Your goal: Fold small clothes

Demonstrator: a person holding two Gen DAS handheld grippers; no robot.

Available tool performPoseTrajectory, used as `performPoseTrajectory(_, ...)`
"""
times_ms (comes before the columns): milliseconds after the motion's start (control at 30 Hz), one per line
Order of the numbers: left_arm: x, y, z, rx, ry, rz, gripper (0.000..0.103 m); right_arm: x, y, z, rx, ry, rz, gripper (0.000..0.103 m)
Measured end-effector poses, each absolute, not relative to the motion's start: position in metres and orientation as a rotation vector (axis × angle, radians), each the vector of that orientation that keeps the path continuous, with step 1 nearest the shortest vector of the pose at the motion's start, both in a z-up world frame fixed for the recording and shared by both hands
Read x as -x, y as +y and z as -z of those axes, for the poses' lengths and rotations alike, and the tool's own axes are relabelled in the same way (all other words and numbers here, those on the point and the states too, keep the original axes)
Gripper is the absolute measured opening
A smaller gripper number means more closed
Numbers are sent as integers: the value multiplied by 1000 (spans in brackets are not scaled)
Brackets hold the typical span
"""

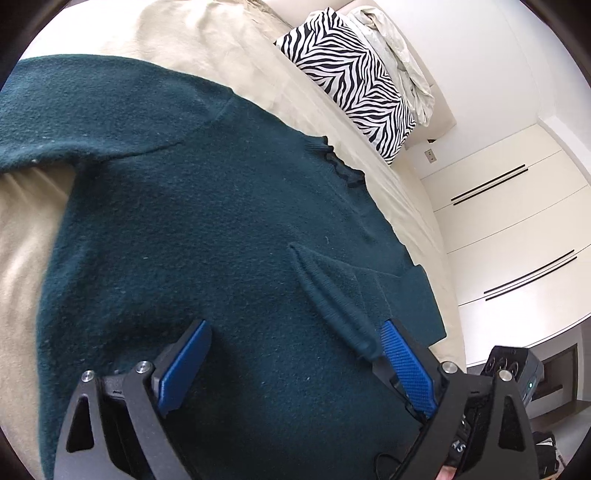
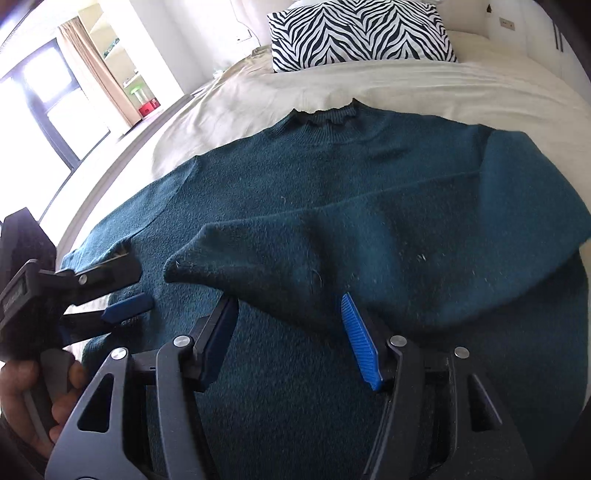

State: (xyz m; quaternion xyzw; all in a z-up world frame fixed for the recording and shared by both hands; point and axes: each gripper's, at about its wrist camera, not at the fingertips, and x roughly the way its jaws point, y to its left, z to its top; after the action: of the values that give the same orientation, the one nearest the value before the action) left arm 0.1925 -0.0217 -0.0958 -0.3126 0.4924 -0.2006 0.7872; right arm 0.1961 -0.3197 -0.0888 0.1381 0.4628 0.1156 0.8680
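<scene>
A dark teal knit sweater (image 1: pixel 207 221) lies flat on a cream bed; it also fills the right wrist view (image 2: pixel 332 177), collar toward the pillow. Its right sleeve (image 2: pixel 280 251) is folded across the body, cuff pointing left. My right gripper (image 2: pixel 288 314) is open just above the sweater, its jaws either side of the folded sleeve's lower edge. My left gripper (image 1: pixel 295 328) is open over the sweater's body, and a raised cuff fold (image 1: pixel 332 302) lies against its right finger. It also shows in the right wrist view (image 2: pixel 127 286), open at the left sleeve end.
A zebra-striped pillow (image 2: pixel 358 33) lies at the head of the bed (image 2: pixel 406 85). White cupboards (image 1: pixel 509 221) stand beside the bed. A window with curtains (image 2: pixel 92 70) is at the left. A crumpled pale cover (image 1: pixel 399 62) lies behind the pillow.
</scene>
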Motion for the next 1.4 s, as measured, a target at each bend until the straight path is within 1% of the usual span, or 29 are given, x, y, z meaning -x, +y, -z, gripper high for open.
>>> performPoseTrajectory(33, -197, -27, 98, 679, 1074, 433, 95, -176, -322, 85, -325, 965, -251, 57)
performPoseTrajectory(100, -202, -35, 98, 715, 1090, 455, 95, -162, -342, 86, -435, 960, -258, 57)
performPoseTrajectory(167, -209, -51, 99, 682, 1113, 475, 95, -152, -364, 87, -535, 945, -262, 57)
performPoseTrajectory(200, -215, -59, 104, 655, 1144, 467, 93, -145, -374, 87, -579, 934, -255, 57)
performPoseTrajectory(267, -217, -68, 105, 629, 1150, 439, 91, -139, -397, 88, -680, 908, -245, 57)
performPoseTrajectory(300, -218, -72, 103, 606, 1152, 428, 83, -137, -410, 90, -733, 893, -237, 57)
performPoseTrajectory(333, -220, -75, 101, 579, 1159, 420, 65, -135, -422, 91, -784, 879, -224, 57)
performPoseTrajectory(367, -222, -78, 100, 559, 1164, 419, 53, -136, -434, 94, -835, 866, -213, 57)
performPoseTrajectory(400, -225, -78, 99, 537, 1171, 413, 32, -136, -447, 97, -888, 853, -204, 57)
performPoseTrajectory(433, -229, -79, 99, 524, 1177, 414, 18, -136, -458, 99, -930, 845, -192, 57)
performPoseTrajectory(467, -233, -78, 97, 525, 1176, 426, 14, -138, -470, 103, -974, 839, -174, 57)
performPoseTrajectory(500, -237, -77, 94, 520, 1168, 430, 11, -139, -479, 106, -1014, 827, -162, 57)
performPoseTrajectory(633, -251, -75, 66, 474, 1058, 440, 9, -146, -509, 114, -1132, 792, -141, 57)
performPoseTrajectory(800, -261, -70, 29, 407, 851, 449, 9, -169, -536, 117, -1229, 738, -113, 57)
performPoseTrajectory(900, -268, -70, 24, 348, 772, 422, 9, -182, -560, 121, -1311, 667, -77, 57)
performPoseTrajectory(967, -275, -67, 37, 351, 779, 399, 9, -185, -576, 123, -1345, 602, -44, 57)
performPoseTrajectory(1067, -283, -66, 73, 368, 852, 375, 9, -177, -597, 128, -1399, 508, -13, 56)
performPoseTrajectory(1167, -290, -68, 111, 370, 941, 344, 9, -169, -602, 135, -1379, 512, -2, 54)
performPoseTrajectory(1200, -288, -64, 118, 393, 938, 352, 10, -167, -602, 137, -1362, 523, -1, 48)
performPoseTrajectory(1233, -287, -59, 119, 411, 930, 355, 11, -165, -603, 138, -1350, 531, 2, 43)
performPoseTrajectory(1300, -283, -57, 115, 407, 927, 354, 11, -161, -609, 142, -1377, 536, -4, 38)
performPoseTrajectory(1400, -282, -53, 111, 406, 911, 350, 11, -156, -607, 144, -1394, 537, -1, 39)
